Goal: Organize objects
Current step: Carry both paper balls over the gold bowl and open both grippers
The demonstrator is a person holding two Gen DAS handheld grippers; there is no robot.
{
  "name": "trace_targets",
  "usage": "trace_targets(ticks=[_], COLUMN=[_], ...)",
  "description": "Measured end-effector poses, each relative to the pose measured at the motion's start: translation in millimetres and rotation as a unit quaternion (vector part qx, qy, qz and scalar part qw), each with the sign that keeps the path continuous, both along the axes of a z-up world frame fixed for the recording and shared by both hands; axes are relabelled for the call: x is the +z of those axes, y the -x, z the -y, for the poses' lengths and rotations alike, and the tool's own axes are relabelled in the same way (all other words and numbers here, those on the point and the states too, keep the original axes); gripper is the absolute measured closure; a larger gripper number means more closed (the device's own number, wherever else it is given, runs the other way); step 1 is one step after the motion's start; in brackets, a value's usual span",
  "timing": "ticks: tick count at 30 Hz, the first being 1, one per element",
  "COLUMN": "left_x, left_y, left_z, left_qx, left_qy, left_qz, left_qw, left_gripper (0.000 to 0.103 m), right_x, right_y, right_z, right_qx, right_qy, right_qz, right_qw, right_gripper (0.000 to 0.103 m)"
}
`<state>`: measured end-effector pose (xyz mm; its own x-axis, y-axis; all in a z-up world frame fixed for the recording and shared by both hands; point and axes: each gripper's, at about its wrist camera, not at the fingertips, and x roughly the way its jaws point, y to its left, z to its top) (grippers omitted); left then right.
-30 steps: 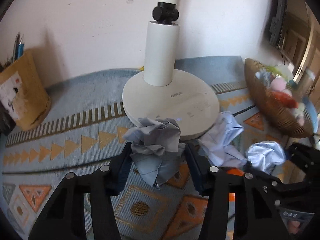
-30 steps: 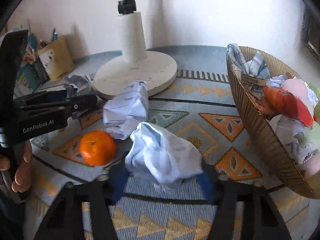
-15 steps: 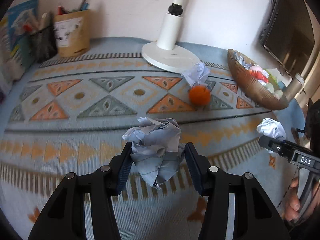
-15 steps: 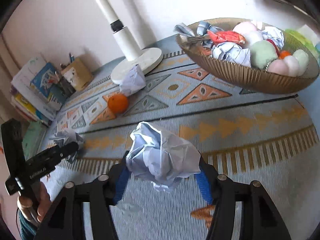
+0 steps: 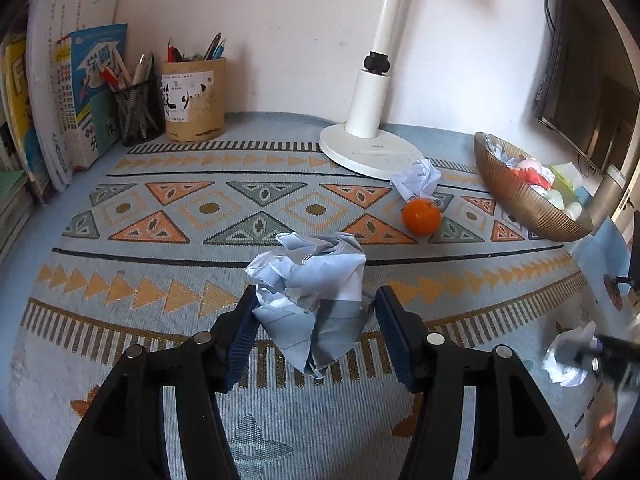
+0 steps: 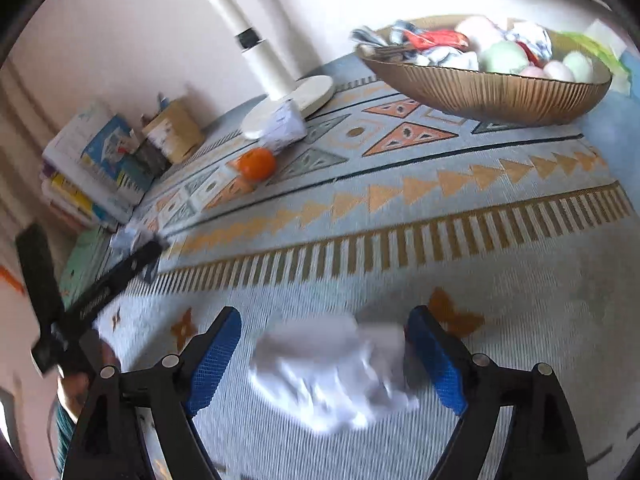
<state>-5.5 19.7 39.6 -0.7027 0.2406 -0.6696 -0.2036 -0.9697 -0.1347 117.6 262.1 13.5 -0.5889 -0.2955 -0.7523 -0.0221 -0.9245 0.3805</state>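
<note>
The tan pen cup carries a white label with bold black brush characters, too stylised to read. A book leaning at the wall has a blue cover with large printed characters I cannot make out. The white lamp base shows a tiny faint mark, illegible from here. The side of the left gripper, seen from the right wrist view, bears pale lettering smeared by blur.

The left gripper has a crumpled paper ball between its blue pads: white and pale blue-grey, sharply creased, with faint ruled lines. The jaws are easing apart, and the pads still appear to touch its sides. It hangs over the striped near border of the patterned cloth.

The right gripper is opening wide, and its pads stand clear of a second paper wad, a white streaked smear whose creases are lost to motion blur; whether it rests on the cloth I cannot tell.

Further back, another paper ball lies against the lamp base, with an orange just beside it. The ribbed bronze bowl is heaped with soft pastel things, partly cut off at the frame edge.
</note>
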Motion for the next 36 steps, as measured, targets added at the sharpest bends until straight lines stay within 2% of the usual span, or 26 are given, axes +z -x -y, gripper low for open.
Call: trace_targets(ticks=[4, 7, 11, 13, 14, 15, 17, 19, 20, 24, 28, 31, 33, 36], left_x=[0, 0, 1, 1, 1, 1, 3, 9, 15, 57, 88, 95, 91, 76], left_y=[-3, -3, -5, -5, -5, -5, -5, -3, 1, 18, 52, 76, 98, 126], left_z=[-1, -3, -7, -8, -9, -10, -13, -20, -29, -77, -152, -200, -229, -254], left_qx=[-0.004, -0.010, -0.015, -0.015, -0.015, -0.016, -0.016, -0.049, -0.062, -0.116, -0.168, -0.183, -0.187, -0.185], left_qy=[0.002, 0.005, 0.013, 0.018, 0.021, 0.023, 0.029, 0.010, 0.002, -0.016, -0.022, -0.012, -0.024, -0.034], left_qz=[-0.003, -0.004, -0.009, -0.009, -0.009, -0.009, -0.008, 0.006, 0.014, -0.005, -0.021, -0.032, -0.016, 0.011], left_qw=[1.0000, 0.9999, 0.9998, 0.9997, 0.9996, 0.9996, 0.9994, 0.9987, 0.9980, 0.9931, 0.9853, 0.9825, 0.9820, 0.9821], left_gripper=[0.047, 0.047, 0.047, 0.047, 0.047, 0.047, 0.047, 0.048, 0.048, 0.048, 0.048, 0.048, 0.046, 0.046], right_x=[1, 5, 7, 4, 3, 5, 23, 47, 55, 87, 117, 129, 128, 113], right_y=[-25, -42, -37, -30, -30, -31, -44, -52, -54, -50, -19, 12, 40, 88], right_z=[-1, -8, -7, 1, 4, 5, -1, -23, -34, -94, -143, -170, -188, -213], right_qx=[0.009, -0.003, -0.012, -0.010, -0.009, -0.009, -0.017, -0.036, -0.048, -0.100, -0.151, -0.180, -0.197, -0.191], right_qy=[0.004, 0.008, 0.002, -0.022, -0.037, -0.051, -0.083, -0.087, -0.087, -0.074, -0.087, -0.086, -0.089, -0.070], right_qz=[-0.015, -0.034, -0.035, -0.021, -0.023, -0.030, -0.081, -0.112, -0.121, -0.152, -0.171, -0.169, -0.156, -0.122], right_qw=[1.000, 0.999, 0.999, 0.999, 0.999, 0.998, 0.993, 0.989, 0.988, 0.980, 0.970, 0.965, 0.964, 0.971], right_gripper=[0.017, 0.017, 0.015, 0.027, 0.041, 0.041, 0.041, 0.041, 0.041, 0.041, 0.040, 0.040, 0.040, 0.038])
